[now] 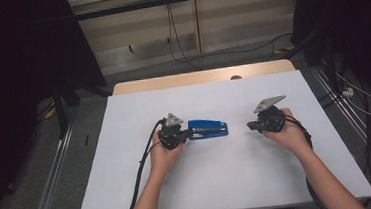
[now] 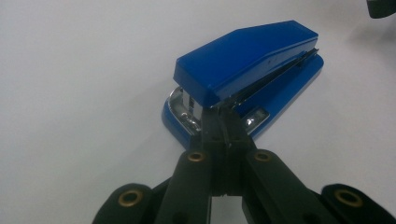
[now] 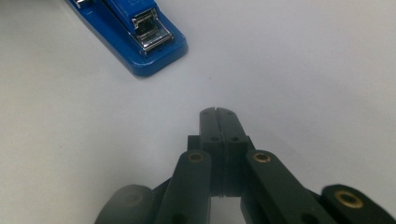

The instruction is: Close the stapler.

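While the glossy blue plastic stapler point(image 1: 208, 129) lies flat on the white table point(image 1: 229, 181), the left gripper point(image 2: 219, 122) is pressed closed against its hinged end; the closed, empty right gripper point(image 3: 217, 114) is best kept near its stapling end

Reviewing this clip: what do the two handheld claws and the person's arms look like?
Both the left claw and the right claw are black, each topped by a grey three-cornered plate. Their two flat black jaws hang on linkage arms with brass-ringed pivots. A black cable trails back from each. The forearms are bare, with no sleeves or gloves in view.
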The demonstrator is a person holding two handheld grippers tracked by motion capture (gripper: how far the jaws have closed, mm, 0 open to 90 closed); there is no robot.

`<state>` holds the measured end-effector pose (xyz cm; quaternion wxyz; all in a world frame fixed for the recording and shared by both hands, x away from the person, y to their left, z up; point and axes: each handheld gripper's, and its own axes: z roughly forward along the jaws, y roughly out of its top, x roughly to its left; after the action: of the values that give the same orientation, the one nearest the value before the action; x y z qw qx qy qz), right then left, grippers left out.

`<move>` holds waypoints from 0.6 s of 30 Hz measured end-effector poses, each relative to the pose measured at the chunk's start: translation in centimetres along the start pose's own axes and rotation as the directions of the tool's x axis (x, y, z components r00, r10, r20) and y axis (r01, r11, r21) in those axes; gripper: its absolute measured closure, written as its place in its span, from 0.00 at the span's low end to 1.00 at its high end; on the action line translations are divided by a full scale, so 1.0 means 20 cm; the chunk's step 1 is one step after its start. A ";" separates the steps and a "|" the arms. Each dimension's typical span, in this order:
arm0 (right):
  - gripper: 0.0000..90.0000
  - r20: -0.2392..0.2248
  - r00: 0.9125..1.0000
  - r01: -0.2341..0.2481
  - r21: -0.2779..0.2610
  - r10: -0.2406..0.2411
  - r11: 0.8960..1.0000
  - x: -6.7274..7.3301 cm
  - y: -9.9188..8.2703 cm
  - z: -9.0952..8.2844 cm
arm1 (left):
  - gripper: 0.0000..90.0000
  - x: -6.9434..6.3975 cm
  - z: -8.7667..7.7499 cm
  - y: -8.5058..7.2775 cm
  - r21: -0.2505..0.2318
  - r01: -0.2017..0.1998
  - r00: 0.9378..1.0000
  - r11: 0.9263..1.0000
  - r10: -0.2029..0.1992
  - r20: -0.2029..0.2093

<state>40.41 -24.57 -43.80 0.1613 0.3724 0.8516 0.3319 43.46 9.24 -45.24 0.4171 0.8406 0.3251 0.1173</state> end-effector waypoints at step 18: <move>0.63 -0.047 0.998 -0.047 -0.070 0.044 0.996 0.05 -0.03 -0.03 | 0.61 -0.01 -0.12 0.01 -0.042 0.041 0.998 0.998 -0.039 0.050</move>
<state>39.12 -24.26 -43.82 0.1475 0.3780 0.8339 0.3741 42.32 10.56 -43.49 0.4452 0.8274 0.3290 0.0949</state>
